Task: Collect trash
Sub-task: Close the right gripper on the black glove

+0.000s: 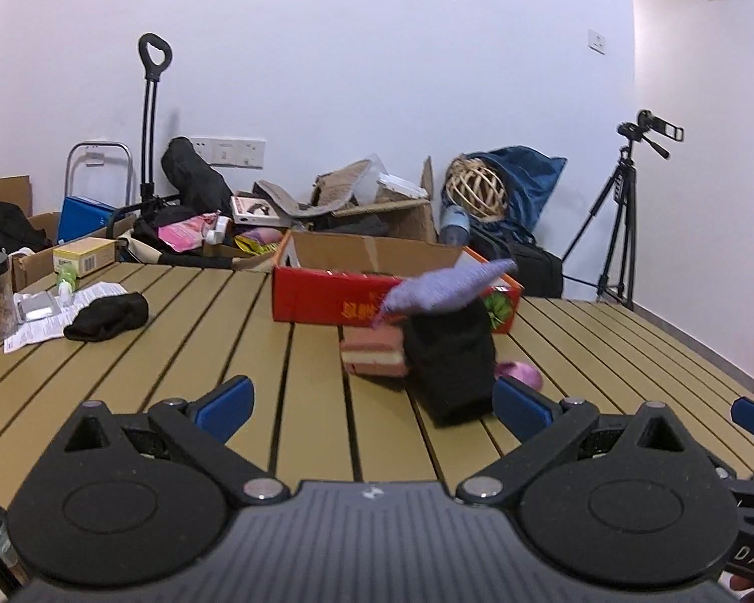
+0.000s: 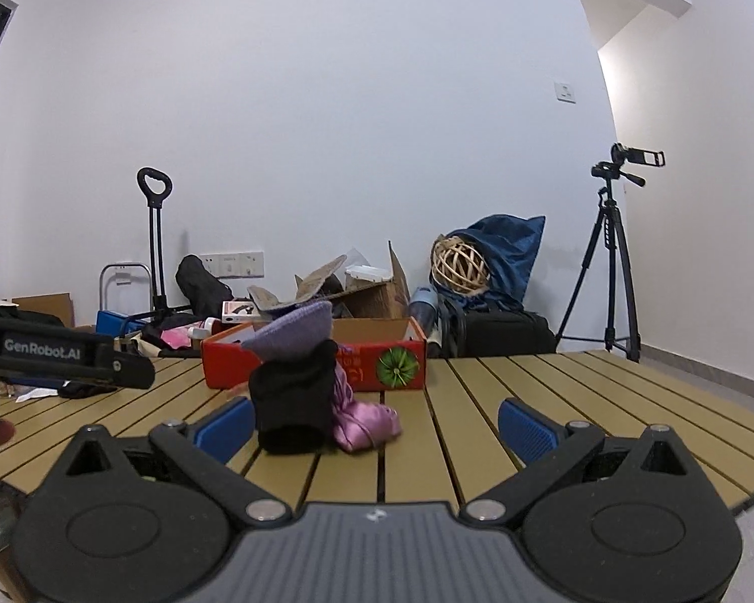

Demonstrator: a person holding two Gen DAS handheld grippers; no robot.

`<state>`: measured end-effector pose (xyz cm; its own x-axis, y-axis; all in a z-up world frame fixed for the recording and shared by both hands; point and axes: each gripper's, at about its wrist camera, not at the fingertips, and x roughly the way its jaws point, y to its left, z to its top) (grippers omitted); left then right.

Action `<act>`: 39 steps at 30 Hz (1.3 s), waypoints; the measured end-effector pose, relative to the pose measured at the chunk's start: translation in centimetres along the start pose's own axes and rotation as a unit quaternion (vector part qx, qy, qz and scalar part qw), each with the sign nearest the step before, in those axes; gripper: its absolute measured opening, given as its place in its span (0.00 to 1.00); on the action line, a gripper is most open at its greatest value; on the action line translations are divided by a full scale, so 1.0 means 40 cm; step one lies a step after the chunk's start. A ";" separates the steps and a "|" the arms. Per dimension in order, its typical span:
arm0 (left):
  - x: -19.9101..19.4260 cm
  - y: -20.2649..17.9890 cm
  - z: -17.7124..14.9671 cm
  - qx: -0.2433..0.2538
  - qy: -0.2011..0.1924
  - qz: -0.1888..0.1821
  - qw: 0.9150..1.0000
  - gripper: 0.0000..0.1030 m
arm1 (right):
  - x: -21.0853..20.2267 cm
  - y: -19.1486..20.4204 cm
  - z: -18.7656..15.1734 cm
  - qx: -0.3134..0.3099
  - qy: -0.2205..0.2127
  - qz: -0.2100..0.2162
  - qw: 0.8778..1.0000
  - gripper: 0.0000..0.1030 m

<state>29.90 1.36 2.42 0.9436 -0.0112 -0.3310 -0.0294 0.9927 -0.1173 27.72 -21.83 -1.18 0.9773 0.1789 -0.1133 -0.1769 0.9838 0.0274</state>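
Socks [image 1: 450, 367]: 2 black, 1 purple; 2 claws [image 1: 372, 402] wide.

My right gripper [image 2: 374, 424] sat wide open above the slatted tan table [image 2: 553, 402]; a black cloth bundle [image 2: 291, 402] leaned against shiny pink fabric [image 2: 364, 422], before a red cardboard box [image 2: 377, 367].

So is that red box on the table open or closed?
Open. The red box has its brown flap standing up at the back, so the top is uncovered. What's inside cannot be seen from here.
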 end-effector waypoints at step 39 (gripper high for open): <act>0.206 0.241 0.060 -0.051 0.052 0.092 0.993 1.00 | 0.502 0.186 -0.004 -0.008 0.187 0.022 0.982 1.00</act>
<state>38.21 11.12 0.82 0.8806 0.1510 -0.4493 -0.2353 0.9621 -0.1379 46.02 -10.91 -3.40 0.8580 0.2074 -0.4700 -0.2225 0.9746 0.0240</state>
